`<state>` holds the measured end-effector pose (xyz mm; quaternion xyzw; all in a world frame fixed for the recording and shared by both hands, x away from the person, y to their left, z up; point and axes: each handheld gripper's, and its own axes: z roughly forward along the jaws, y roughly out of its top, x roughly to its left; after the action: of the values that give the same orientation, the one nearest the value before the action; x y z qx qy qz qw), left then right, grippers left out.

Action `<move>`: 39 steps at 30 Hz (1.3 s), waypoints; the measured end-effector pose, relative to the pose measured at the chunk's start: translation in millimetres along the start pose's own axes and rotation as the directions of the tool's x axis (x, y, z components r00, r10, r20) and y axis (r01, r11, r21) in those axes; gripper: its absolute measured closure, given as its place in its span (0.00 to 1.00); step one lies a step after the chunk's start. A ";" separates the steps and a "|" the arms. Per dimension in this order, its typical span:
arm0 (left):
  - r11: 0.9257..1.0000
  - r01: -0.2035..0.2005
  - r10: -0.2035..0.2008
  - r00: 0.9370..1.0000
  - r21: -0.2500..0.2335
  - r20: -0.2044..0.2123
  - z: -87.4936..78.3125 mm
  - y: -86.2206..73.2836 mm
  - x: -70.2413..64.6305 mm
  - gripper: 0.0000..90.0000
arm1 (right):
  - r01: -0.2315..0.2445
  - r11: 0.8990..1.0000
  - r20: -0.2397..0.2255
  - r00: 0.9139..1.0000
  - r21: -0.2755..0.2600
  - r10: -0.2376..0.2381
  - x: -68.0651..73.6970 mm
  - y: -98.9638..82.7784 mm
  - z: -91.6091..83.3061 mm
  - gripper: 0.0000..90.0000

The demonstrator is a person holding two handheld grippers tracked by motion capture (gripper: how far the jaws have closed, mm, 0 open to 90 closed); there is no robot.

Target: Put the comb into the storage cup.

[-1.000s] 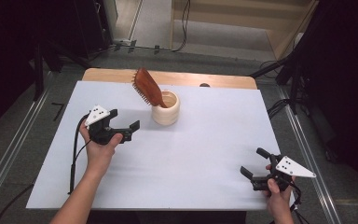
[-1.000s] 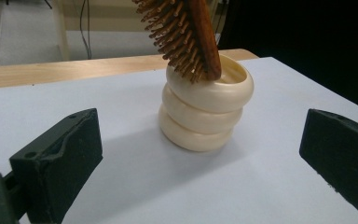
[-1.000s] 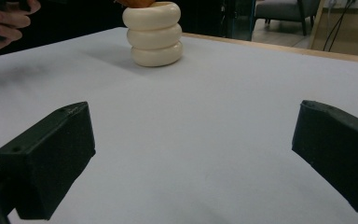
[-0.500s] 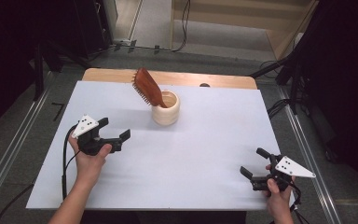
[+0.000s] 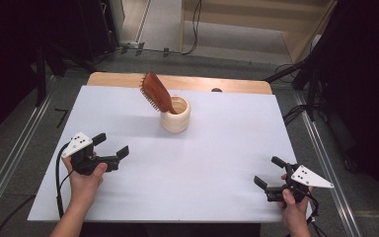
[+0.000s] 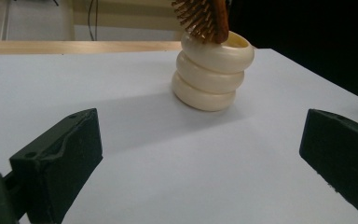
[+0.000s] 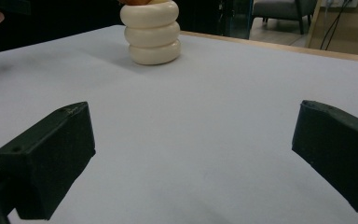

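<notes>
Left tool (image 5: 111,145) gaping, near ribbed holder (image 5: 175,114); hairbrush (image 5: 157,92) leaning inside.

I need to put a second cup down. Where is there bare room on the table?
Bare white table lies between the left gripper and right gripper, and right of the cup. Only the cup, with its hairbrush, takes up space.

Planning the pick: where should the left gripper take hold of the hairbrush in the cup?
Grip the hairbrush by its wide wooden head, the part above the cup; the handle is down inside. It leans back and to the left, bristles facing left. Probably best to bring the open left gripper in from the cup's left and above, fingers closing across the head's narrow edges rather than on the bristles.
</notes>
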<state>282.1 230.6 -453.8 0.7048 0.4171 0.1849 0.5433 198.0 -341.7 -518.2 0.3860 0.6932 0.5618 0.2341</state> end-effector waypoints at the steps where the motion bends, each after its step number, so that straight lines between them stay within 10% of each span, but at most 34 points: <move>1: 1.000 -0.001 0.001 1.000 -0.001 -0.001 -2.2 -0.6 -0.1 0.00 | 0.003 1.000 -0.001 1.000 0.001 -0.003 -0.1 0.1 0.1 0.00; 39: 1.000 -0.011 0.012 0.998 0.012 -0.064 -62.3 -42.3 27.5 0.00 | 0.004 1.000 0.002 1.000 0.001 -0.004 0.1 -0.1 -0.2 0.00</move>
<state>237.3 293.0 -476.8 0.7039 0.4315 0.2081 0.5244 197.7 -341.8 -518.3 0.3855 0.6938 0.5607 0.2358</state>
